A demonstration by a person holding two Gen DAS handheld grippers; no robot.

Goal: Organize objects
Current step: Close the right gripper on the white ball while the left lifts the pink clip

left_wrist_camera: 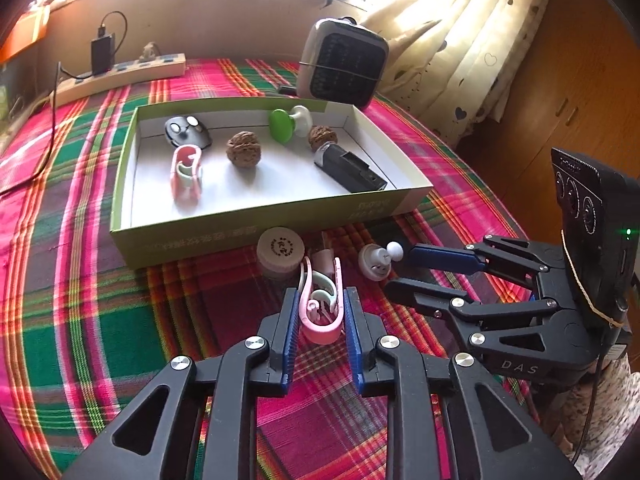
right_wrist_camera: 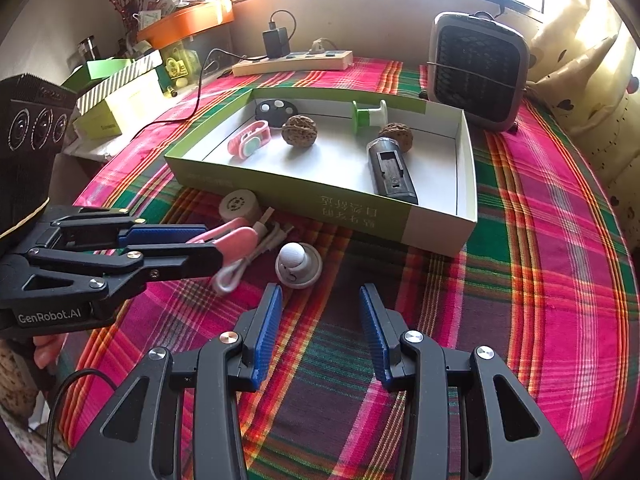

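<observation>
My left gripper (left_wrist_camera: 321,294) is shut on a pink-and-mint clip (left_wrist_camera: 320,316) that lies on the plaid cloth in front of the green box (left_wrist_camera: 256,228). The right wrist view shows the same left gripper (right_wrist_camera: 210,248) holding the clip (right_wrist_camera: 236,240) from the side. My right gripper (right_wrist_camera: 320,290) is open with only cloth between its fingers. A white knobbed disc (right_wrist_camera: 298,266) sits just beyond its left fingertip. In the left wrist view the right gripper (left_wrist_camera: 402,268) points at that disc (left_wrist_camera: 376,262). The box holds a second pink clip (left_wrist_camera: 186,172), two walnuts, a green-and-white knob (left_wrist_camera: 286,124) and two black gadgets.
A round beige cap (left_wrist_camera: 280,250) and a white cable (right_wrist_camera: 240,268) lie against the box front. A small grey fan (left_wrist_camera: 344,64) stands behind the box, with a power strip (left_wrist_camera: 120,72) at the back left. The table edge curves away on the right by the curtain.
</observation>
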